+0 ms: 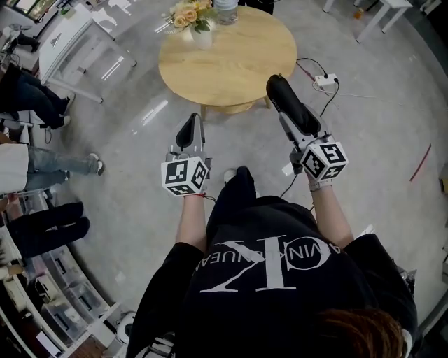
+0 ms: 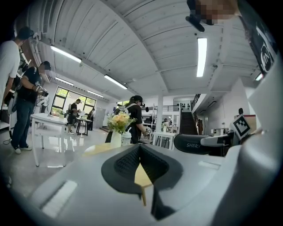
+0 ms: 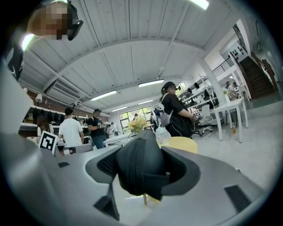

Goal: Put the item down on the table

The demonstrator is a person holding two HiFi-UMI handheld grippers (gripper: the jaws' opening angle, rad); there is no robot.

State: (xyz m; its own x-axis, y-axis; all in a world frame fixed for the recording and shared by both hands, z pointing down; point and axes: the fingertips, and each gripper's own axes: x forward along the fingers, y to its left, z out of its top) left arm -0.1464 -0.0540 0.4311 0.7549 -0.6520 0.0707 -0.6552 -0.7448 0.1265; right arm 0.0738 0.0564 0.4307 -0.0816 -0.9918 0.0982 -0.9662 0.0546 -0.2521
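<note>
The right gripper (image 3: 142,173) is seen clamped on the item (image 1: 288,103) — a long, black, rounded case, taken by one end with the rest jutting forward. The left gripper (image 2: 140,151) is closed on nothing, its tips pressed together, and is held beside the right one, apart from it. The item is held in the air, its far end reaching the near right edge of the tabletop (image 1: 238,63) in the head view; how high above it cannot be told.

The case is judged light and fairly stiff, with a matt skin unlikely to slip (a ribbed line along it may be a zip, so some give is to be expected). Taken at one end, it is likely to pivot. A hold nearer the middle would be steadier, and it is best laid flat on its long side.

The near half of the round tabletop is bare, so room is ample there. A vase of flowers (image 1: 194,21) and a bottle (image 1: 225,8) are set at the far edge, well apart from the item. A power strip (image 1: 325,80) with its cables lies on the floor by the right edge — to be minded underfoot.
</note>
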